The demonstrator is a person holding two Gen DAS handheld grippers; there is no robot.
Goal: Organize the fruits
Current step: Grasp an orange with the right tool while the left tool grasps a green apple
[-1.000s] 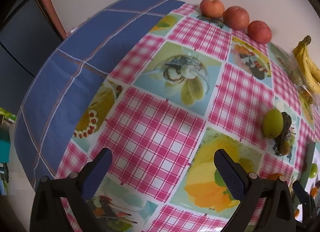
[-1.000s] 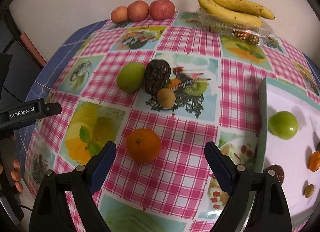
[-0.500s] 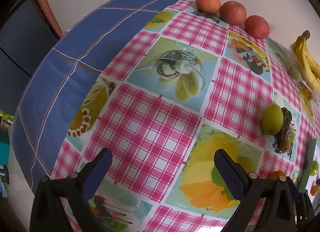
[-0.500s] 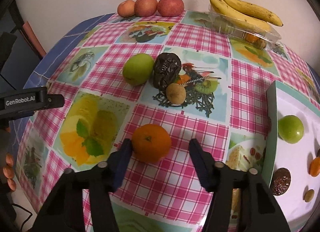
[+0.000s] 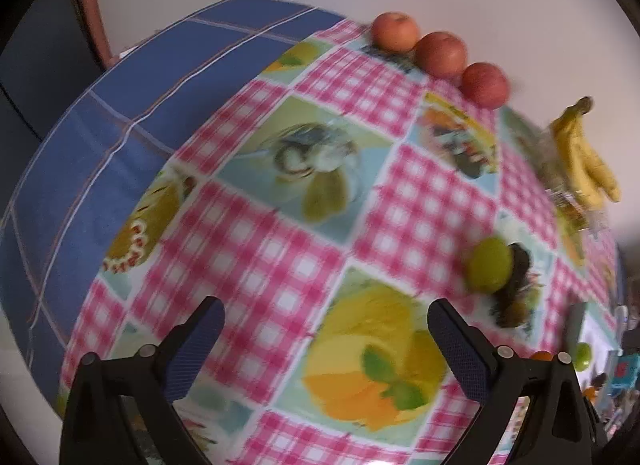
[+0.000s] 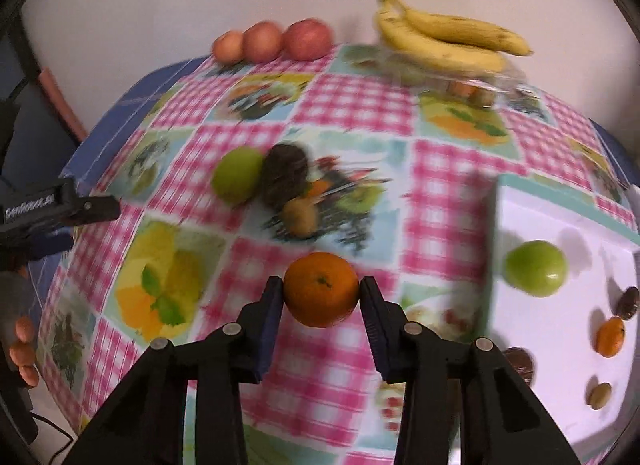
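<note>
Half a second ago the right gripper (image 6: 321, 292) straddled the orange (image 6: 321, 288) with a gap; now its padded jaws press the dimpled round peel on both sides. Ahead to its right, the white tray (image 6: 560, 329) already holds a smooth green fruit (image 6: 535, 268) and several small ones. Beyond the tips, a green fruit (image 6: 237, 175), a wrinkled dark one and a small brown one wait on the glossy checked cloth (image 6: 352, 113); these look left to sort. The left gripper (image 5: 325, 333) stays wide, holding nothing.
</note>
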